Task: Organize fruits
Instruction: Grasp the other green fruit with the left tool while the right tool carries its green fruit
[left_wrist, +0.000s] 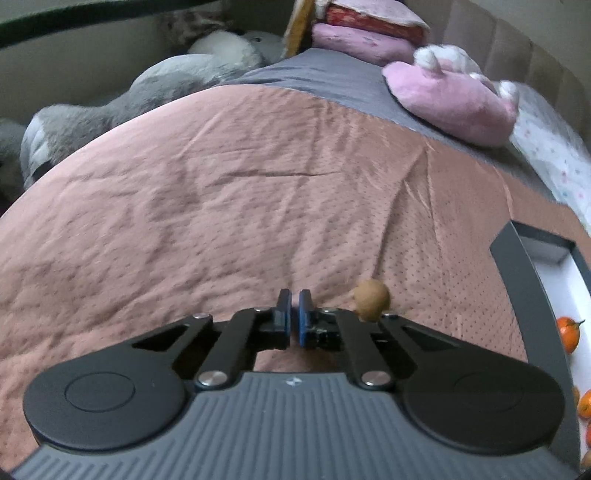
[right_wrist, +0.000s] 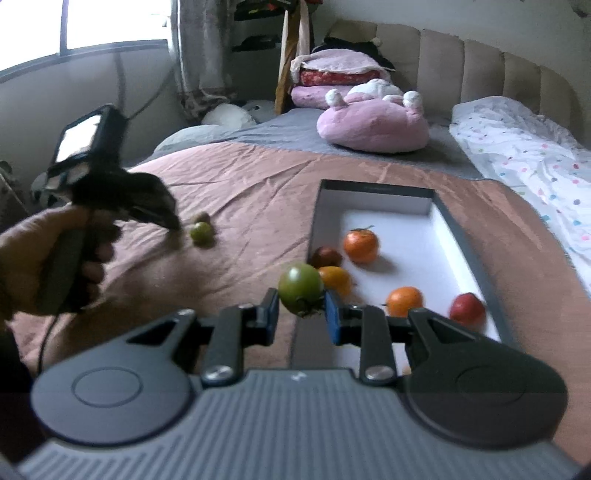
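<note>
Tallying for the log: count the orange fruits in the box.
3. One orange fruit sits toward the far end of the box, one nearer, one by the left wall. The gripper may hide more.

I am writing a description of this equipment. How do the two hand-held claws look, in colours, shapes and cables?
Both claws share one design: a ribbed grey body, two round black discs, black link arms with silver rivets, and blue pads on the fingers. The left claw and the right claw match. In the right wrist view, the left one carries a black box with a bright screen and a thin black cable.
</note>
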